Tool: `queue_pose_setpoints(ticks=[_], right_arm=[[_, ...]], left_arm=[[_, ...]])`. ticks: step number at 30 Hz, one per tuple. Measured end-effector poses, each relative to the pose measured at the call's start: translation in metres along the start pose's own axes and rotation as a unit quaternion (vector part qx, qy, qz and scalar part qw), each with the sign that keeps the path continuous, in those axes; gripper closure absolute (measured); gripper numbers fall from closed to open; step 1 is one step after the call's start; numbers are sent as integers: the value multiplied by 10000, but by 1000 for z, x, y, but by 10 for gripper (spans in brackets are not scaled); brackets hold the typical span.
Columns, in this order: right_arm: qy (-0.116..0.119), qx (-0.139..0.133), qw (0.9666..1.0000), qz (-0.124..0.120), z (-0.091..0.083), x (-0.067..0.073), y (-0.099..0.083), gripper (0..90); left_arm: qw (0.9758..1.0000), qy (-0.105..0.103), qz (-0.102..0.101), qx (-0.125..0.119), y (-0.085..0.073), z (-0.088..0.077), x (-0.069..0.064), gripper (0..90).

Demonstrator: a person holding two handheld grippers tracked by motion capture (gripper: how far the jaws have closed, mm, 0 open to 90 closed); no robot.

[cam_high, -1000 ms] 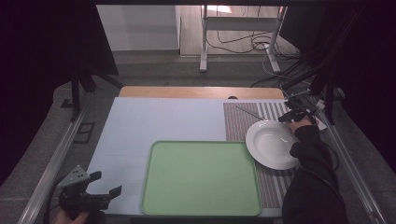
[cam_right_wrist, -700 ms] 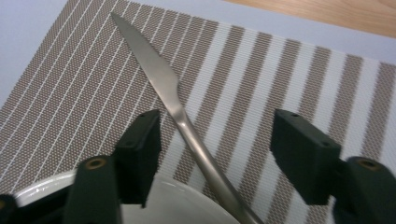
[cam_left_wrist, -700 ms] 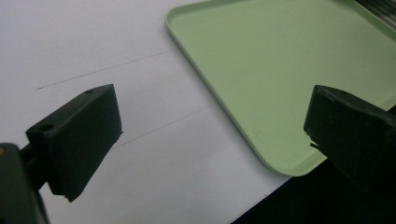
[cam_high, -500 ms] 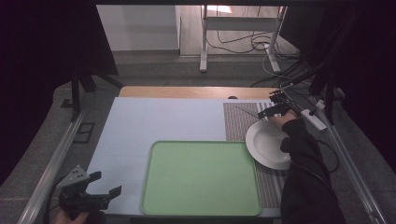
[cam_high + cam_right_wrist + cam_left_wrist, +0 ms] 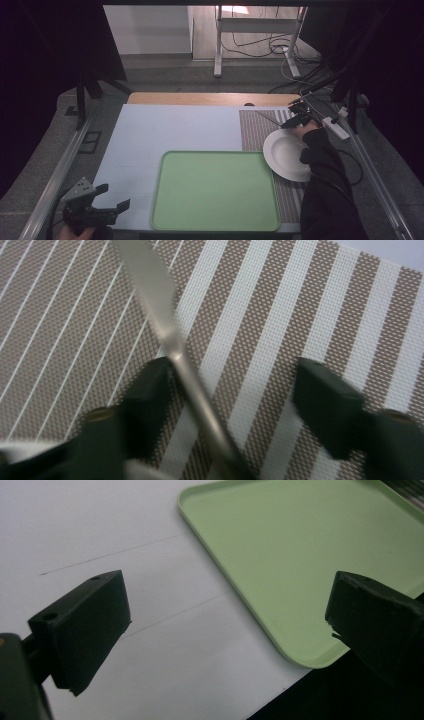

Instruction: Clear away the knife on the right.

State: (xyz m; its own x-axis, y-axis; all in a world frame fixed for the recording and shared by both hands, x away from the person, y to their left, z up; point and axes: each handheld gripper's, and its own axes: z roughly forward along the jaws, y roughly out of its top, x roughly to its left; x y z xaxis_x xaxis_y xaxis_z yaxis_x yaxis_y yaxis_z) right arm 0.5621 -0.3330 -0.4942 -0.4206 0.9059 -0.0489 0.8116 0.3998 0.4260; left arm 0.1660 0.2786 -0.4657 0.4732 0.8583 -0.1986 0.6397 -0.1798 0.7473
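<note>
The right gripper (image 5: 230, 390) has just been closing around a blurred knife (image 5: 170, 335) on the striped mat (image 5: 260, 132), at one o'clock from the plate (image 5: 287, 155); its jaws remain apart, the handle cut off below. The left gripper (image 5: 227, 625) gapes wide near the green tray (image 5: 300, 545), holding nothing.

Dim room, grey floor (image 5: 165, 70), pale wall (image 5: 145, 30), metal stand legs (image 5: 218, 45), tangled cables (image 5: 255, 47), dark curtains (image 5: 55, 45)

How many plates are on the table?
1: a white plate lies on the striped mat at the table's right side, just right of the green tray. A knife lies on the mat beyond it.
</note>
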Motion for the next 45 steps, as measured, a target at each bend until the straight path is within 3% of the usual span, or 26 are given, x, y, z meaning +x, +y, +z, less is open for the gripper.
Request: queue_pose_setpoints(ticks=[2,3,6,13,15,27,32,39,45], right_arm=[[32,1,10000,-59,-2,-2,-2,585],[105,28,9998,-146,-4,-3,-3,713],[211,53,9995,-239,-7,-6,-6,798],[296,52,9993,-225,-8,-9,-7,805],[161,-37,9995,-269,-11,-11,-8,805],[-21,-402,9992,89,-33,-36,-17,805],[45,-573,9981,223,-46,-42,-22,806],[310,-855,9957,200,-66,-34,-27,805],[501,-915,9945,51,-77,-17,-32,805]], left_arm=[[10000,8,9,3,0,0,0,42],[10000,9,11,4,0,0,0,42],[10000,8,7,5,0,0,0,42],[10000,10,8,3,0,0,0,43],[10000,11,9,1,0,0,0,43],[10000,16,19,7,0,0,-1,43],[10000,20,23,12,1,1,-1,43],[10000,33,35,28,1,1,-1,42],[10000,34,35,27,1,1,-1,42]])
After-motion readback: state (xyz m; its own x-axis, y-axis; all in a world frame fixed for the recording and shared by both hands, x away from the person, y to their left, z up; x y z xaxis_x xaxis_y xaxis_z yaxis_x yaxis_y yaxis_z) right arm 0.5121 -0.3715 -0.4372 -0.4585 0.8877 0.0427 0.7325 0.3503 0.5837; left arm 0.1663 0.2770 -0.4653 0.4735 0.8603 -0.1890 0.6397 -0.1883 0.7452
